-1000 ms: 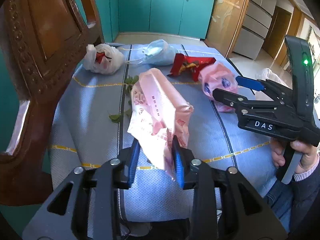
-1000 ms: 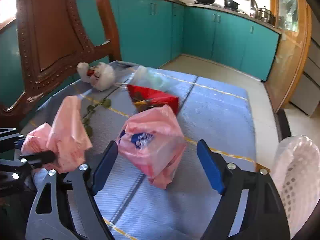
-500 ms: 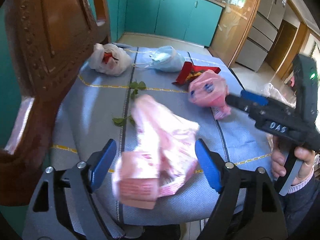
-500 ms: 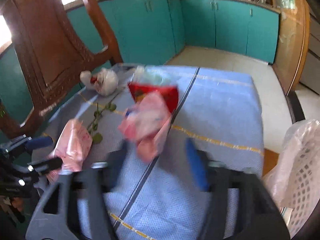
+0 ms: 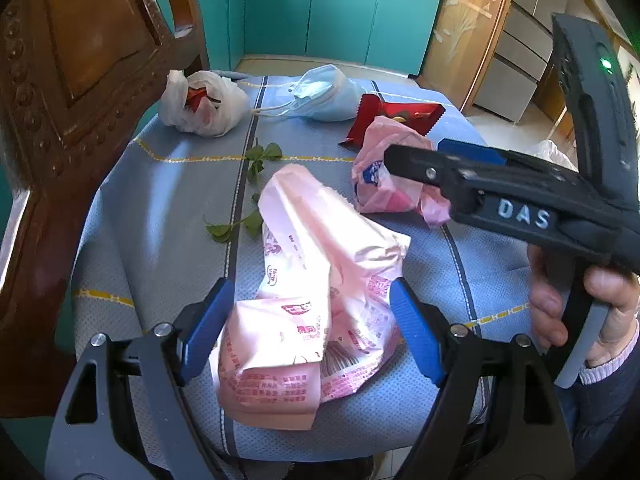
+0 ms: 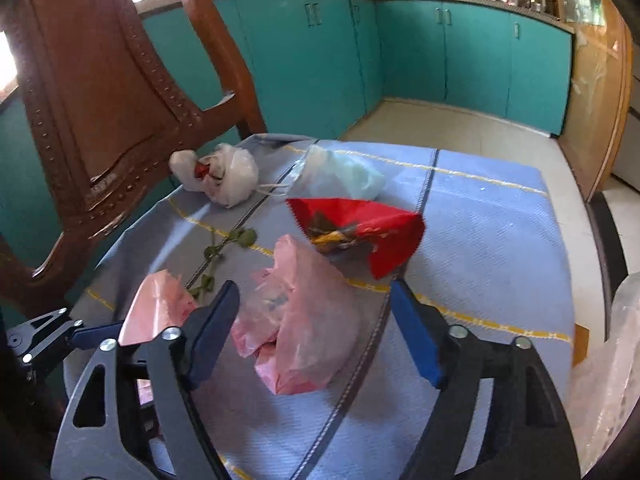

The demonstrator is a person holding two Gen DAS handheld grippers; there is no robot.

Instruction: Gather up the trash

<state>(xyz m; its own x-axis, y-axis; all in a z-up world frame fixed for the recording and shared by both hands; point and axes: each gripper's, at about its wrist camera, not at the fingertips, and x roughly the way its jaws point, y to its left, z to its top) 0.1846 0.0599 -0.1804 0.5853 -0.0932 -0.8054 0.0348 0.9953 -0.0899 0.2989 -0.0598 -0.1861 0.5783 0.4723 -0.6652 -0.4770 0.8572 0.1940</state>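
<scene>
Pink plastic is filling both views. The wrapper (image 5: 316, 296), a printed pink pack, is lying on the blue cloth (image 5: 160, 200) between the spread fingers of the left gripper (image 5: 310, 326); jaws released, pads flanking it, holding nothing. Its long axis is running near to far, roughly in line with the fingers, so the jaws are standing across its narrow width. Whether the pads are touching it is hard to tell.

The right gripper (image 6: 312, 330) is likewise released, straddling the bag (image 6: 300, 320), a crumpled pink bag just right of the wrapper. Each gripper is nearer its own item.

Farther off: a red packet (image 6: 360, 228) just beyond the bag, a blue mask (image 5: 320, 96), a knotted white bag (image 5: 200, 104) at far left, and a leafy sprig (image 5: 248, 200) beside the wrapper.

Hidden or unclear: the wrapper's near end is dropping over the cloth edge behind the gripper body. In the left view the right gripper is covering part of the bag. A white-lined basket (image 6: 612, 360) is cut off at the right edge, probably the bin; its opening is not showing.
</scene>
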